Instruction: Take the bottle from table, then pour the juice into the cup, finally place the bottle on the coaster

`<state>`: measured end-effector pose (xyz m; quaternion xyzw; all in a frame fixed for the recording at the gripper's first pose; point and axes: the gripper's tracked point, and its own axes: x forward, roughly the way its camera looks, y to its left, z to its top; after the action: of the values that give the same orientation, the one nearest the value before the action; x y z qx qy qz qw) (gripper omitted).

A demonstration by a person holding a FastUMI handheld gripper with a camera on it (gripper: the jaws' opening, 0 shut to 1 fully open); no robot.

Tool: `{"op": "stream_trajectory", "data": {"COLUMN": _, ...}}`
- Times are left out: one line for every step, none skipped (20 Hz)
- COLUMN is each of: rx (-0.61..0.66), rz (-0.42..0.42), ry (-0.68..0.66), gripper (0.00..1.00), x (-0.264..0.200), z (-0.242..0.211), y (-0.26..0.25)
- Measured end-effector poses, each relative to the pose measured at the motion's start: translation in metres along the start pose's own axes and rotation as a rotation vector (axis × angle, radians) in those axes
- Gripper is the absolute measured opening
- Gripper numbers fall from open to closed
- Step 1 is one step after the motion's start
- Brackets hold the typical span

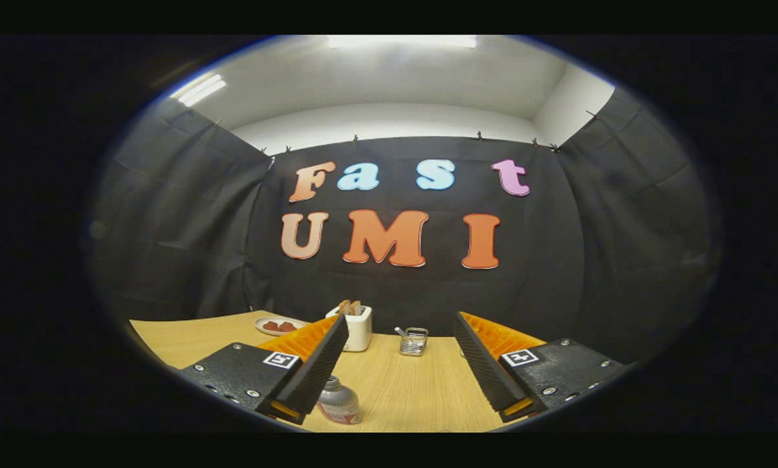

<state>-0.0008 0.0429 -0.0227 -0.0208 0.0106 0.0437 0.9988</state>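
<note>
A small bottle [338, 400] with a grey cap and a red label stands on the wooden table [414, 390], close beside the inner face of the left finger. My gripper [400, 335] is open, its two fingers spread wide above the table. The bottle sits low between the fingers, nearer the left one, and neither finger presses on it. Part of the bottle's base is hidden below.
Beyond the fingers stands a white toaster [357, 327] with bread slices in it. A small plate [278, 325] with red pieces lies to its left. A small wire basket [413, 341] sits in the middle of the table. Black cloth walls close the booth behind.
</note>
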Motion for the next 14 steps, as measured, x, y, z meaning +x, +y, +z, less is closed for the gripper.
{"op": "stream_trajectory", "data": {"rx": 0.006, "rz": 0.01, "ry": 0.007, "gripper": 0.97, "x": 0.0, "z": -0.005, "y": 0.003}}
{"op": "stream_trajectory", "data": {"rx": 0.011, "rz": 0.022, "ry": 0.015, "gripper": 0.97, "x": 0.0, "z": -0.01, "y": 0.007}}
{"op": "stream_trajectory", "data": {"rx": 0.015, "rz": 0.029, "ry": 0.023, "gripper": 0.97, "x": 0.0, "z": -0.016, "y": 0.009}}
{"op": "stream_trajectory", "data": {"rx": 0.014, "rz": 0.03, "ry": 0.029, "gripper": 0.97, "x": 0.001, "z": -0.024, "y": 0.01}}
{"op": "stream_trajectory", "data": {"rx": 0.007, "rz": 0.028, "ry": 0.037, "gripper": 0.97, "x": 0.001, "z": -0.03, "y": 0.01}}
{"op": "stream_trajectory", "data": {"rx": 0.001, "rz": 0.025, "ry": 0.05, "gripper": 0.97, "x": 0.001, "z": -0.039, "y": 0.01}}
{"op": "stream_trajectory", "data": {"rx": -0.003, "rz": 0.03, "ry": 0.066, "gripper": 0.97, "x": 0.001, "z": -0.048, "y": 0.013}}
{"op": "stream_trajectory", "data": {"rx": -0.002, "rz": 0.041, "ry": 0.079, "gripper": 0.97, "x": 0.001, "z": -0.055, "y": 0.018}}
{"op": "stream_trajectory", "data": {"rx": 0.003, "rz": 0.055, "ry": 0.096, "gripper": 0.97, "x": 0.0, "z": -0.063, "y": 0.022}}
{"op": "stream_trajectory", "data": {"rx": 0.011, "rz": 0.07, "ry": 0.111, "gripper": 0.97, "x": -0.001, "z": -0.071, "y": 0.027}}
{"op": "stream_trajectory", "data": {"rx": 0.022, "rz": 0.086, "ry": 0.127, "gripper": 0.97, "x": -0.003, "z": -0.079, "y": 0.032}}
{"op": "stream_trajectory", "data": {"rx": 0.034, "rz": 0.104, "ry": 0.143, "gripper": 0.97, "x": -0.005, "z": -0.087, "y": 0.037}}
{"op": "stream_trajectory", "data": {"rx": 0.046, "rz": 0.121, "ry": 0.153, "gripper": 0.97, "x": -0.007, "z": -0.093, "y": 0.043}}
{"op": "stream_trajectory", "data": {"rx": 0.058, "rz": 0.138, "ry": 0.156, "gripper": 0.97, "x": -0.009, "z": -0.096, "y": 0.048}}
